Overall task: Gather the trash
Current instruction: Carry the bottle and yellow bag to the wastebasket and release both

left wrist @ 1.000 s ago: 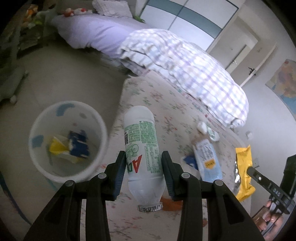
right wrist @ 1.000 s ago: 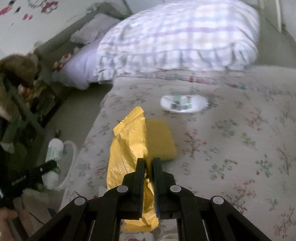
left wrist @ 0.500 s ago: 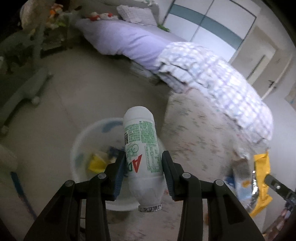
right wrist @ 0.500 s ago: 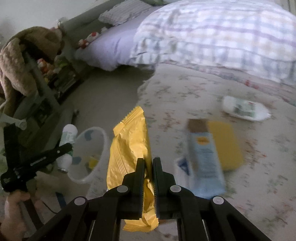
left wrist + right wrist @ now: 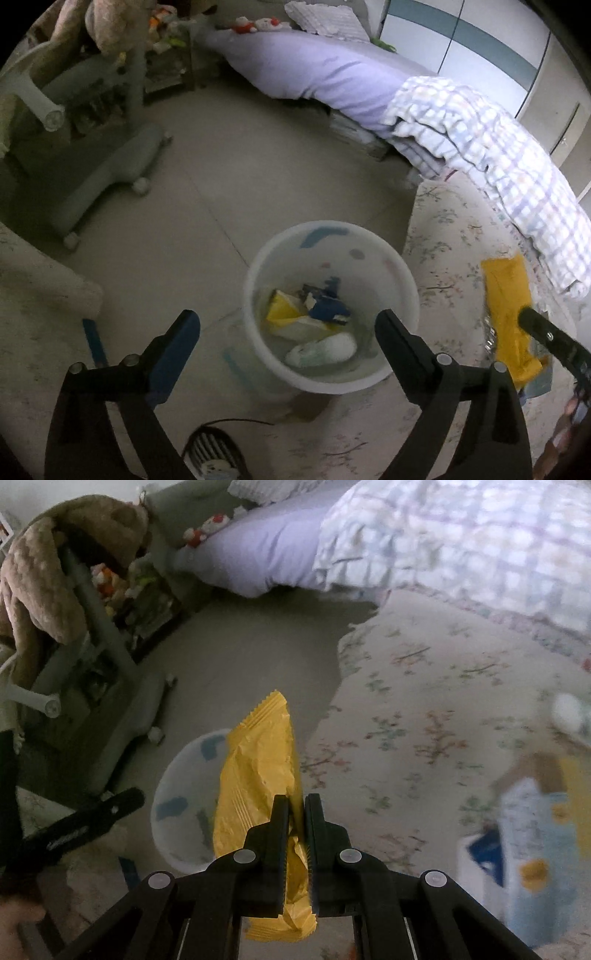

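Note:
My left gripper [image 5: 288,325] is open and empty, held above the white trash bin [image 5: 255,266] on the floor. A white plastic bottle [image 5: 321,350] lies in the bin on yellow and blue wrappers [image 5: 306,310]. My right gripper [image 5: 295,805] is shut on a yellow snack wrapper [image 5: 258,768], held over the bed's edge next to the bin [image 5: 184,805]. The same wrapper [image 5: 508,314] and the right gripper [image 5: 546,334] show at the right of the left wrist view. A light blue packet [image 5: 532,834] and a small white bottle [image 5: 569,712] lie on the floral bedspread [image 5: 424,686].
A grey wheeled chair base [image 5: 92,181] stands on the floor to the left of the bin. A purple duvet [image 5: 325,70] and a checked quilt [image 5: 491,147] lie on the bed behind. A small fan grille [image 5: 214,454] sits on the floor below my left gripper.
My left gripper opened and the white bottle dropped into the bin. My right gripper carried the yellow wrapper left, toward the bin.

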`<action>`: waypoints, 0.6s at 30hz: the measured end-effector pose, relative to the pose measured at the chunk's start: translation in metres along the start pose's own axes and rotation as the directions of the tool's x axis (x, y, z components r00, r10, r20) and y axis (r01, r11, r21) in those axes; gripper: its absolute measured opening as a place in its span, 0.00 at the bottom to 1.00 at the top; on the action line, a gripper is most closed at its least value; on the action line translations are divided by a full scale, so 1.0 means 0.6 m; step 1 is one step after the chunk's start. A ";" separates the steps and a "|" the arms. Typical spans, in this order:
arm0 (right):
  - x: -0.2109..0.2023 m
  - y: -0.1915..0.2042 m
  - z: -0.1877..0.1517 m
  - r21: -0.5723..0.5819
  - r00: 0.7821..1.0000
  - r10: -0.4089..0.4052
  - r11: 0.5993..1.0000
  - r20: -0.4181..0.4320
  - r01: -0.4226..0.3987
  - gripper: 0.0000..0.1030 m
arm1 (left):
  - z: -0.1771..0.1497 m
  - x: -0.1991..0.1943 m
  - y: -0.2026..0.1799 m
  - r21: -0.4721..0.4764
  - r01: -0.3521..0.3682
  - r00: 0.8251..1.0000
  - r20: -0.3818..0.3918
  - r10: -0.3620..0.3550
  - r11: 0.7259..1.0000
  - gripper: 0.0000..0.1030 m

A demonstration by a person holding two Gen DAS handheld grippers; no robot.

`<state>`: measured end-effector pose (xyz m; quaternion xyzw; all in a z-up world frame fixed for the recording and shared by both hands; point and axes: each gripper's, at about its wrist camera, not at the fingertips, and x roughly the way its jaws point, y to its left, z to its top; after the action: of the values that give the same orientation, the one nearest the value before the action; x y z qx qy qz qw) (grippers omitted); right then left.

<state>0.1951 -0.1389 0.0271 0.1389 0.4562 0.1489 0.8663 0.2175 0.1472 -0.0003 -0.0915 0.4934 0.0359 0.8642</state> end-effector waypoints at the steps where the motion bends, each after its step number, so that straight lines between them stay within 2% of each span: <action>1: 0.013 0.007 0.003 -0.001 1.000 0.003 1.000 -0.010 -0.003 0.07 | -0.001 -0.002 0.006 -0.002 0.000 1.000 0.001 0.000 1.000 0.95; 9: 0.078 0.069 0.014 -0.031 0.999 0.009 0.999 -0.044 -0.011 0.07 | -0.006 -0.032 0.026 0.020 -0.002 0.999 0.038 0.002 1.000 0.95; 18: 0.115 0.115 0.033 -0.067 1.000 -0.012 0.998 -0.027 0.010 0.08 | -0.007 -0.057 0.042 0.028 -0.020 0.997 0.079 0.018 0.999 0.95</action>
<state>0.2396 -0.0511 0.0125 0.1053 0.4633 0.1611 0.8650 0.1925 0.1722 0.0237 -0.0730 0.4603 0.0408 0.8838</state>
